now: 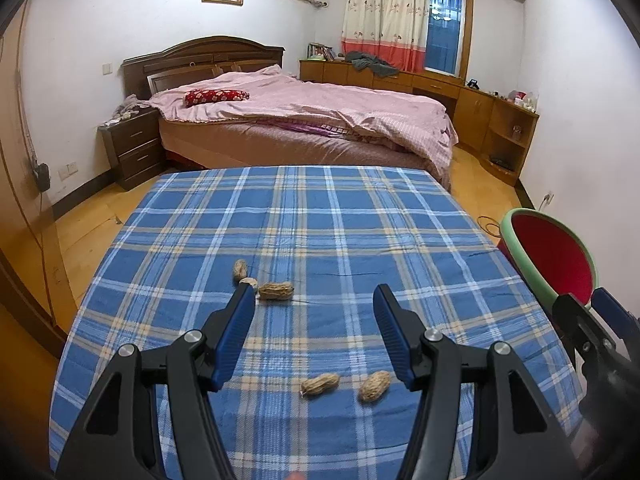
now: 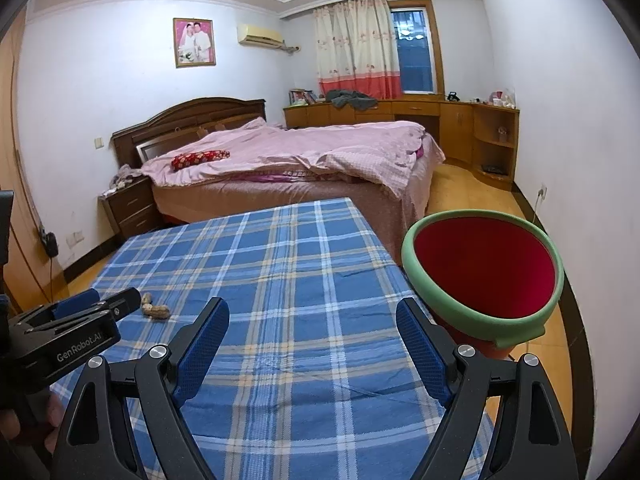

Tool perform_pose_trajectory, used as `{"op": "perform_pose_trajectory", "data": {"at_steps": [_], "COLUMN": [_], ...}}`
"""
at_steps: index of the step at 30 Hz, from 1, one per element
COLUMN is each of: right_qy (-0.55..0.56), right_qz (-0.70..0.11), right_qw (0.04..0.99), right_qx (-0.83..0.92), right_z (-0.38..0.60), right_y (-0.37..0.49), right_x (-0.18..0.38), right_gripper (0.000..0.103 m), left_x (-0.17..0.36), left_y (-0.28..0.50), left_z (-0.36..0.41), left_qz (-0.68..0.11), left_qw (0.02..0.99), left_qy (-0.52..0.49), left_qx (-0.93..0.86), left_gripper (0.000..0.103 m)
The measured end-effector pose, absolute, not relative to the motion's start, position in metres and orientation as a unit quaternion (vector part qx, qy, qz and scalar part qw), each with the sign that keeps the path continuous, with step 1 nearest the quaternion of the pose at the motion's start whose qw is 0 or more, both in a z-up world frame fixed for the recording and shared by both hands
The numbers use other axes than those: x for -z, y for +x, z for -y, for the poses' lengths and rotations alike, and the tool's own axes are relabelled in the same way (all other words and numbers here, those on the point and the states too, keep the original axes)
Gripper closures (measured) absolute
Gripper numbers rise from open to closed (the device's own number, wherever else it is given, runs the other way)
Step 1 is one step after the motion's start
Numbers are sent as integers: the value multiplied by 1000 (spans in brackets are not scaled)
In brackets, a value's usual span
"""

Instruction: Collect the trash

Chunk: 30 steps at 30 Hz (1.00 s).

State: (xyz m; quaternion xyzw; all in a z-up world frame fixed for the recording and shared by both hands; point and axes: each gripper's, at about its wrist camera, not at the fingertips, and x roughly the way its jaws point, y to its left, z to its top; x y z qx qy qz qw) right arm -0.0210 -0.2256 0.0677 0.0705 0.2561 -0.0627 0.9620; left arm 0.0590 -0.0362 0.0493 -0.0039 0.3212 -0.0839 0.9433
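Several peanut shells lie on the blue plaid tablecloth (image 1: 320, 220). Three sit in a cluster: one shell (image 1: 240, 269), a small piece (image 1: 250, 282) and a whole one (image 1: 276, 290), just beyond the left fingertip of my left gripper (image 1: 314, 292). Two more shells (image 1: 320, 385) (image 1: 374, 386) lie on the cloth below, between its finger bases. That gripper is open and holds nothing. My right gripper (image 2: 312, 304) hovers open and empty over the cloth (image 2: 300, 260). A red bin with a green rim (image 2: 472, 316) stands off the table's right edge, also seen in the left wrist view (image 1: 524, 268).
The left gripper (image 2: 104, 300) and a hand holding it show at the left of the right wrist view, near the peanut cluster (image 2: 156, 311). Behind the table are a bed (image 1: 300, 120), a nightstand (image 1: 132, 148) and wooden cabinets (image 1: 480, 112).
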Motion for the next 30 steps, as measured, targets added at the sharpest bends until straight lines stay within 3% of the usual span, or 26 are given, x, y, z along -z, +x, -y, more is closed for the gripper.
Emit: {"op": "perform_pose_trajectory", "data": {"at_steps": [30], "right_qy": [74], "right_qz": [-259], "right_qw": [961], "right_qx": [64], "right_z": [227], "right_y": [-20], "right_x": [-64], "right_gripper": [17], "left_x": [-50], "left_y": [58], "left_z": [37], "left_qz": [-314], "left_qw": [946], "left_qy": [-1], "left_qx": [78], "left_gripper": [42]}}
